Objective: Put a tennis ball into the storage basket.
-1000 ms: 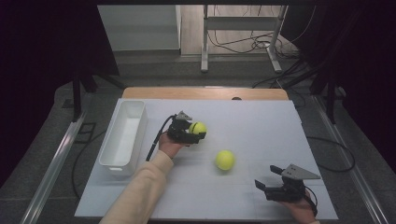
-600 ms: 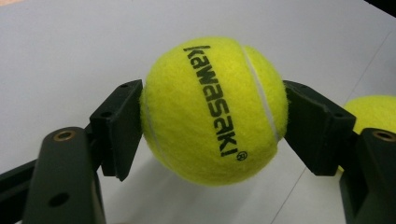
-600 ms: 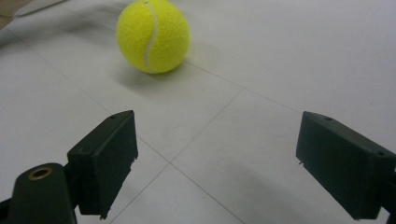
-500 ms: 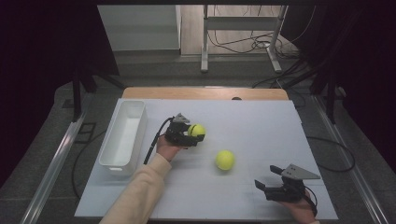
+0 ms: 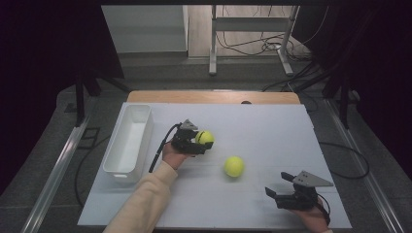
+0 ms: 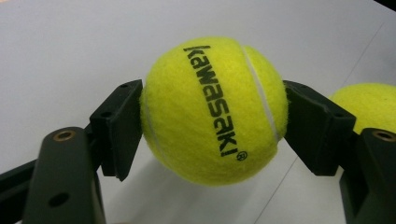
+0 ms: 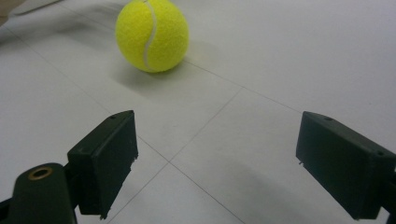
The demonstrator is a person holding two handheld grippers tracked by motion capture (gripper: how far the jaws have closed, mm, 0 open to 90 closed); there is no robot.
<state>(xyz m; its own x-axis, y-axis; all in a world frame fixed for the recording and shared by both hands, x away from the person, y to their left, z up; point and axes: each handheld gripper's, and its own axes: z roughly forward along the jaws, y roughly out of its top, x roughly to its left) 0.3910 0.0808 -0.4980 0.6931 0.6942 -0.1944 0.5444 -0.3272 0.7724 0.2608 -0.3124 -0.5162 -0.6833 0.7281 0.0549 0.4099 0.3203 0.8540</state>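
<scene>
Left gripper [image 5: 201,141] clamped tight, fingers [image 6: 119,126] pressed in from both sides, carried on a sleeved forearm reaching up from below. Right gripper [image 5: 278,187] low at the near right, fingers [image 7: 105,158] spread wide, nothing between.

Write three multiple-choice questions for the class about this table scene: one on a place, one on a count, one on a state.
1. Where does the white bin stand?
A. at the table's left side
B. at its right side
C. in the middle

2. How many tennis balls are there?
A. one
B. two
C. four

3. What state is the right gripper in?
A. shut on a ball
B. shut on nothing
C. open

Answers: 1 A, the bin sits left of the left gripper. 2 B, the held ball and the loose ball on the table. 3 C, its jaws stand wide apart with bare table between them.
</scene>
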